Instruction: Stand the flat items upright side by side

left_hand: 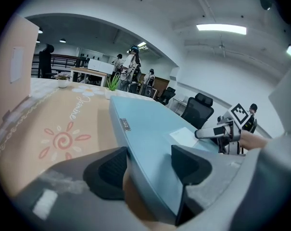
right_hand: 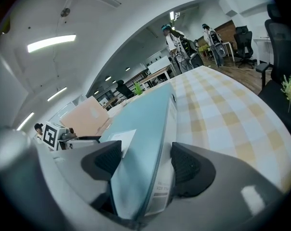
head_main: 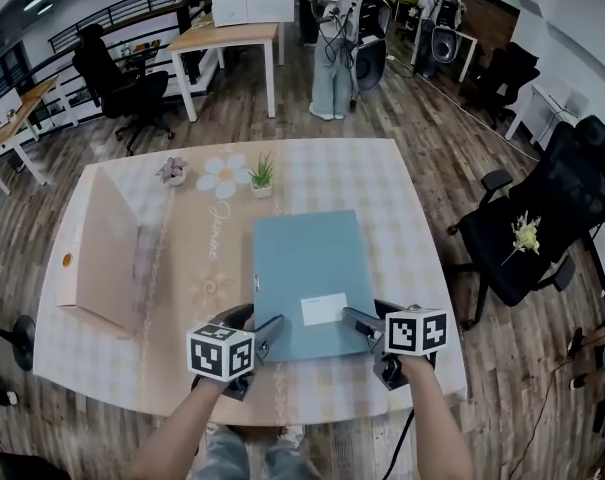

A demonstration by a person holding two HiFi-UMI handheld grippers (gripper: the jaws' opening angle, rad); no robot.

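the blue folder point(head_main: 307, 278) lies flat near the front edge of the surface point(head_main: 402, 198), and a beige folder point(head_main: 97, 253) stands upright at left. the left hand-held gripper point(left_hand: 149, 150) and right hand-held gripper point(right_hand: 146, 148) each sit spread astride a near corner. both should pinch firmly, then tip it up evenly.

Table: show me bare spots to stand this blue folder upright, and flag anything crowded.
Free: the checked cloth right of the blue folder; a narrower strip between the folder and the upright beige box; the far-right corner. Crowded: the two pots at the far edge, and the near edge, where the left gripper and right gripper straddle its corners.
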